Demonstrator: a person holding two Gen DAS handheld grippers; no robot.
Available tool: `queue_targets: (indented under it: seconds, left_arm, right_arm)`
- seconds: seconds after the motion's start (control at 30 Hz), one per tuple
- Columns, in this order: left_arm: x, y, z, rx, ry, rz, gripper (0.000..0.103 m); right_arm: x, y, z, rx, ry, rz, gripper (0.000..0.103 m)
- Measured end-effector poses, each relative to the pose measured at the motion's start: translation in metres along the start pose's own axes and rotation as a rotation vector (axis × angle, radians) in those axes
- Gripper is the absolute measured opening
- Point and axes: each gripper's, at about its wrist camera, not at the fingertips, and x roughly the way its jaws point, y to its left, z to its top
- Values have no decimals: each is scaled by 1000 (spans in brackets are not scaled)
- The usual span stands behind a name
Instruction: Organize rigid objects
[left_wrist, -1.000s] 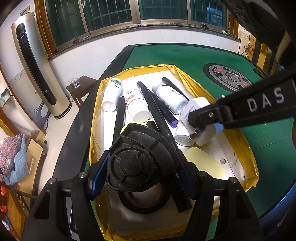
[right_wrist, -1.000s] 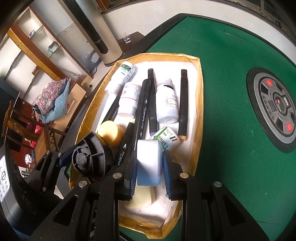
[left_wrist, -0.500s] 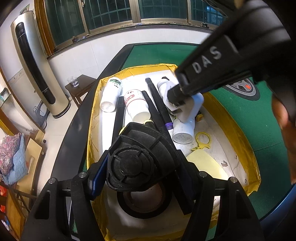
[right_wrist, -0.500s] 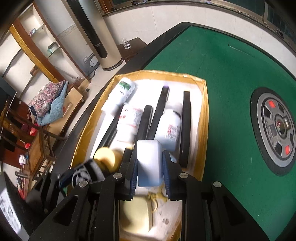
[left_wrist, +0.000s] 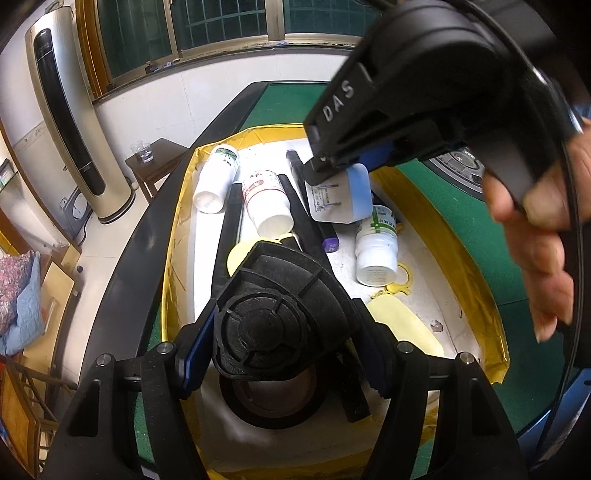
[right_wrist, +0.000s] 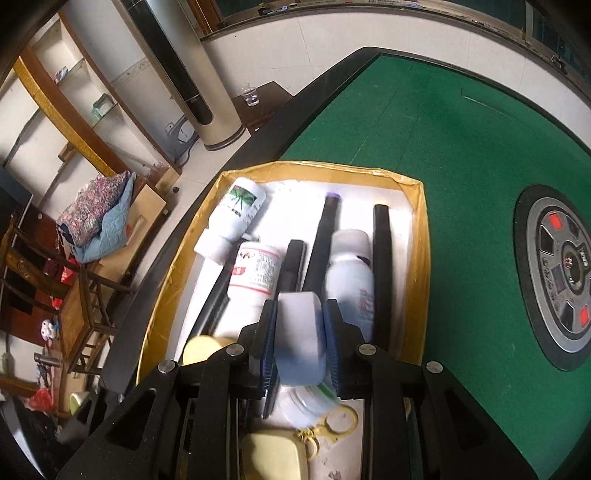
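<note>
Since prev. frames: right hand-held gripper (right_wrist: 301, 338) has carried the white/blue bottle (right_wrist: 300, 334) across the tray (left_wrist: 476, 266) toward its far end; now above the row of lying bottles and black sticks. Left hand-held gripper (left_wrist: 282, 341) unmoved, jaws clamped on a black round ribbed part (left_wrist: 266, 332), held over a black ring (left_wrist: 273, 402) at tray's near end. Right jaws clamped on the white/blue bottle, not yet set down. Progress (est.): mostly sorted. Placed: green-label bottle (right_wrist: 236, 218), red-label bottle (right_wrist: 255, 273), white bottle (right_wrist: 351, 277) and black sticks (right_wrist: 382, 273) lie roughly parallel in far half. Left to do: the 2 held items; a green-cross bottle (left_wrist: 376, 247), yellow soap-like pads (left_wrist: 402, 321) and yellow keyring (left_wrist: 397, 280) lie loose in near half. Legible: "DAS" on right gripper body; bottle labels too small to read. Tray sits on green bench (right_wrist: 443, 147).
</note>
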Motion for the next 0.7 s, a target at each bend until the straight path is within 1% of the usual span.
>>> queue_targets:
  seconds: [0.2,0.27,0.33,0.5,0.57,0.63,0.7]
  left_arm:
    - [-3,0,0,-16,8,-24,69]
    - [-3,-1,1,-13,7,-23,73]
    - [-4,-3,1,-16,6,-26,75]
    - [-6,-4,3,-21,6,-19,76]
    - [-8,-5,3,-21,-2,-13,81]
    - [-10,-7,4,-18,-13,-3,81]
    - [-12,-9,4,-9,-19,19,81]
  right_arm:
    - [-12,-3,-3,15,9,29,24]
    - [-16,-3,-2,12,6,36,26]
    - [-24,-2,-4,7,-8,32,29]
    - [-37,-4,-9,5,-35,20,43]
    - [-40,-6,-12,13,-40,10,46]
    - [-43,-8,-15,22,-48,-3,52]
    - [-46,-11,-19,28,-52,-18,61]
